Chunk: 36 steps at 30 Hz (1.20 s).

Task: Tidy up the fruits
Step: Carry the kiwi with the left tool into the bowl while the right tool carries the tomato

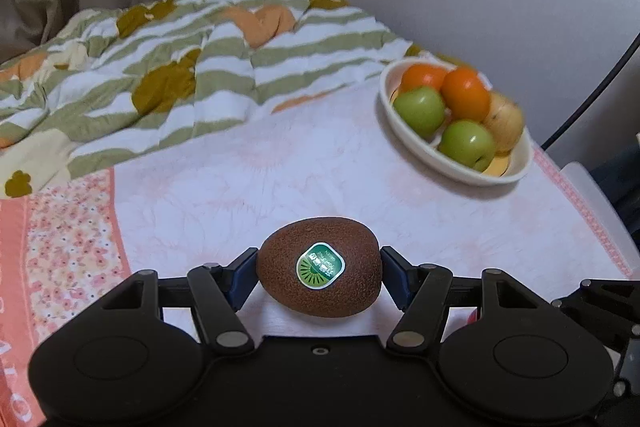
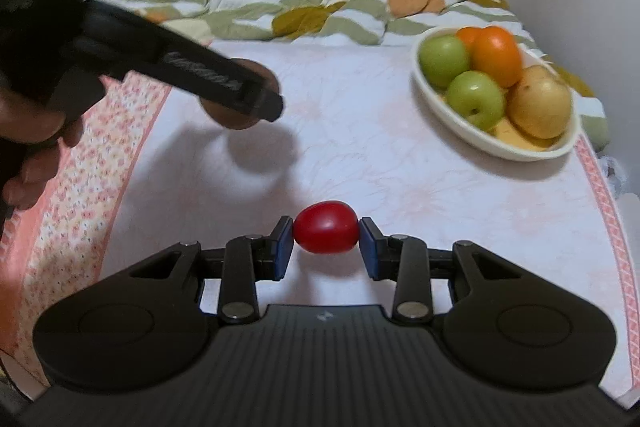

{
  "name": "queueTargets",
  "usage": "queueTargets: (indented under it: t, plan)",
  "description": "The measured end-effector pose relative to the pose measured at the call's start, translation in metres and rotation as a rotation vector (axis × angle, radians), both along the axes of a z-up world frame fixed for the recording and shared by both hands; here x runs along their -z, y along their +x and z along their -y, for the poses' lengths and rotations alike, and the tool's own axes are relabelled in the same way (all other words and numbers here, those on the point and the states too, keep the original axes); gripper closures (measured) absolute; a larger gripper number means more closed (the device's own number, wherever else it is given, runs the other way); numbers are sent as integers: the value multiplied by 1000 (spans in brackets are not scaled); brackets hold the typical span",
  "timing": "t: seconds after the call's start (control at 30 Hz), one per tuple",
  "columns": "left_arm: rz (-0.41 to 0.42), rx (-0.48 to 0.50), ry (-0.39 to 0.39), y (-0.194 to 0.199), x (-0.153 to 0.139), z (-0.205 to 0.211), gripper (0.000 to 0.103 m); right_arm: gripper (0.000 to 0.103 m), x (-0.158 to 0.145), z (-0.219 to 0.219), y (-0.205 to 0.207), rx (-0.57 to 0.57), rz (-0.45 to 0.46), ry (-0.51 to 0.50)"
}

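Observation:
My left gripper (image 1: 319, 269) is shut on a brown kiwi (image 1: 320, 267) with a green sticker and holds it above the bed sheet. In the right wrist view the left gripper (image 2: 256, 99) shows at the left, with the kiwi (image 2: 232, 117) partly hidden behind its finger. My right gripper (image 2: 326, 229) is shut on a small red fruit (image 2: 326, 227) just above the sheet. A white bowl (image 1: 424, 143) at the right holds green apples, orange fruits and a yellow pear. It also shows in the right wrist view (image 2: 460, 125).
A rumpled green-striped quilt (image 1: 180, 67) lies across the far half of the bed. A wall stands behind the bowl. The pale floral sheet (image 2: 400, 187) spreads between grippers and bowl. A black cable (image 1: 592, 87) hangs at the right.

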<state>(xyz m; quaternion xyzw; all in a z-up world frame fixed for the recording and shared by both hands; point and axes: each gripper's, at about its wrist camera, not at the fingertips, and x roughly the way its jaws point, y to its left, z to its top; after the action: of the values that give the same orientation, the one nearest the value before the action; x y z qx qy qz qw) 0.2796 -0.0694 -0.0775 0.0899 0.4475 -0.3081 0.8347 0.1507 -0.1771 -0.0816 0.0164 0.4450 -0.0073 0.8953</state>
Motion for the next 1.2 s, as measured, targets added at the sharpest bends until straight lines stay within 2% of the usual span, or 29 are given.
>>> queueTargets:
  t: [0.3, 0.63, 0.97, 1.2]
  plan:
    - [72, -41, -60, -30, -45, 9, 35, 52, -42, 44, -23, 29, 68, 1]
    - [162, -178, -92, -72, -82, 56, 35, 52, -73, 124, -32, -53, 139, -11]
    - [190, -272, -96, -94, -84, 129, 35, 52, -90, 206, -23, -170, 190, -29]
    - [197, -274, -77, -90, -69, 173, 35, 52, -85, 250, -6, -172, 190, -21]
